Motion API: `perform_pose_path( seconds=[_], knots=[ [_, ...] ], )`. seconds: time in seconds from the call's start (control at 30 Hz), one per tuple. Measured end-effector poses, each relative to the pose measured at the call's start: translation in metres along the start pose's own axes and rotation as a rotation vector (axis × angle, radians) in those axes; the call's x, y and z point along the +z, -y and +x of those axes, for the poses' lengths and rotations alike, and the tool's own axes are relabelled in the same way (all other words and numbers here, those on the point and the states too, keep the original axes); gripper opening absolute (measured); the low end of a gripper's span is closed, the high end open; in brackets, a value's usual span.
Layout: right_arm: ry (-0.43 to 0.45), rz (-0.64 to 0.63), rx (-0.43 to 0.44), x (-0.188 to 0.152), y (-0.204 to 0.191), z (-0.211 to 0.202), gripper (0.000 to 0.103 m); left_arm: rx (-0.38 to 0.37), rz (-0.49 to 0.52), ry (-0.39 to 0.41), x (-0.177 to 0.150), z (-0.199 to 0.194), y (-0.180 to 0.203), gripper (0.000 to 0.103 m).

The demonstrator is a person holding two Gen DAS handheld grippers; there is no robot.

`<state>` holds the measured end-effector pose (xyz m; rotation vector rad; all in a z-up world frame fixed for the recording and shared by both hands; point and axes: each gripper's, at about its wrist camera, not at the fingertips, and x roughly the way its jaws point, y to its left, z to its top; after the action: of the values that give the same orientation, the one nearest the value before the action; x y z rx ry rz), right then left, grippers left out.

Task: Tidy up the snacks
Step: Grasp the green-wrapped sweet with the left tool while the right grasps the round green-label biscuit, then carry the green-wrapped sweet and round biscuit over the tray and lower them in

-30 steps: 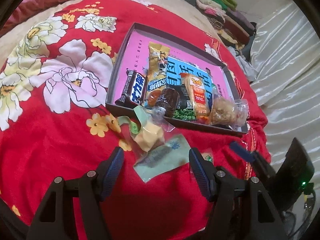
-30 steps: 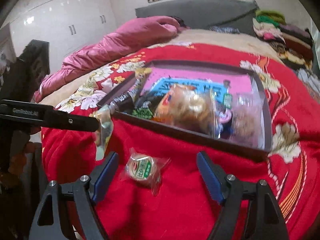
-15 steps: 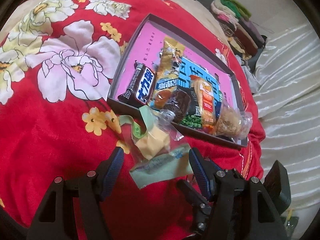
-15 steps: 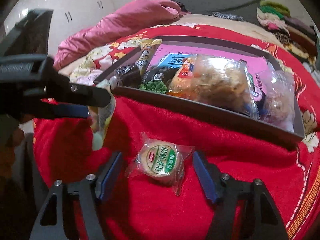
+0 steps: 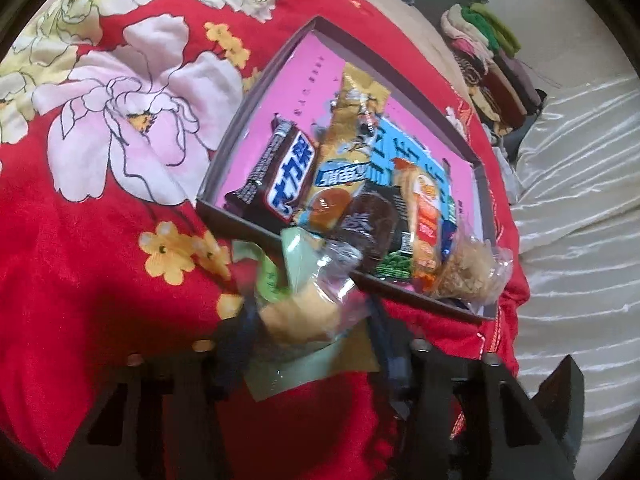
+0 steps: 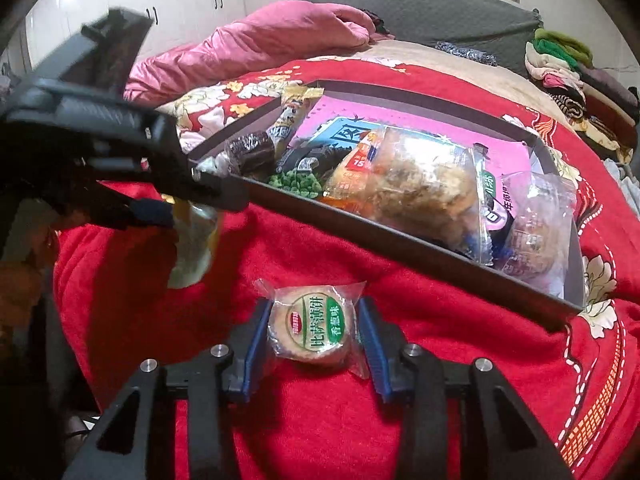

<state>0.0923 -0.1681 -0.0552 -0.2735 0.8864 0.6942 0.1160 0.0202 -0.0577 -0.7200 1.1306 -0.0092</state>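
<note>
While both tongs sit low over the red floral bedspread (image 6: 460, 392), I list the lot as follows. Item one: my right tongs (image 6: 316, 334), whose blue pads have just been closing and now press against both sides of a round biscuit (image 6: 310, 330) in a clear wrapper with a green label, which lies on the bedspread just in front of the tray. Item two: my left tongs (image 5: 310, 322), jaws likewise just closing, with a yellow cake in a clear and pale green wrapper (image 5: 304, 308) between them; that view is blurred, and I cannot tell whether the pads truly bite on it, though they sit hard against its sides. This packet rests at the near edge of the tray. Item three: a shallow dark-walled tray (image 5: 256, 92) with a pink floor, set on the bedspread and holding a dark chocolate bar (image 5: 276, 180), a long yellow packet (image 5: 356, 120), an orange packet (image 5: 422, 208), a green pea packet (image 5: 394, 266) and a bagged brown pastry (image 5: 466, 272), crowded toward its near side. Item four: a pink quilt (image 6: 256, 40) and folded clothes (image 6: 568, 64) beyond.
</note>
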Motion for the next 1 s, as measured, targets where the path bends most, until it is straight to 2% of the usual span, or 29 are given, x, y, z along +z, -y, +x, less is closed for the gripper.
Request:
perform_pose_path(
  seconds=[0.03, 0.13, 0.37, 0.53, 1.0],
  knots=[
    [0.007, 0.0, 0.004, 0.0, 0.002, -0.002, 0.044, 0.014, 0.013, 0.004, 0.0, 0.0, 0.001, 0.039],
    [0.055, -0.024, 0.003, 0.005, 0.004, -0.014, 0.044, 0.027, 0.045, 0.007, -0.002, -0.003, 0.0, 0.036],
    [0.163, 0.013, 0.027, 0.011, 0.014, -0.042, 0.044, 0.057, 0.153, 0.068, -0.011, -0.031, 0.008, 0.035],
    [0.204, 0.059, 0.027, 0.017, 0.027, -0.052, 0.044, 0.076, 0.229, 0.135, -0.008, -0.053, 0.024, 0.035],
    [0.29, 0.148, -0.016, 0.031, 0.065, -0.076, 0.044, 0.111, 0.297, 0.253, 0.009, -0.083, 0.049, 0.035]
  ],
)
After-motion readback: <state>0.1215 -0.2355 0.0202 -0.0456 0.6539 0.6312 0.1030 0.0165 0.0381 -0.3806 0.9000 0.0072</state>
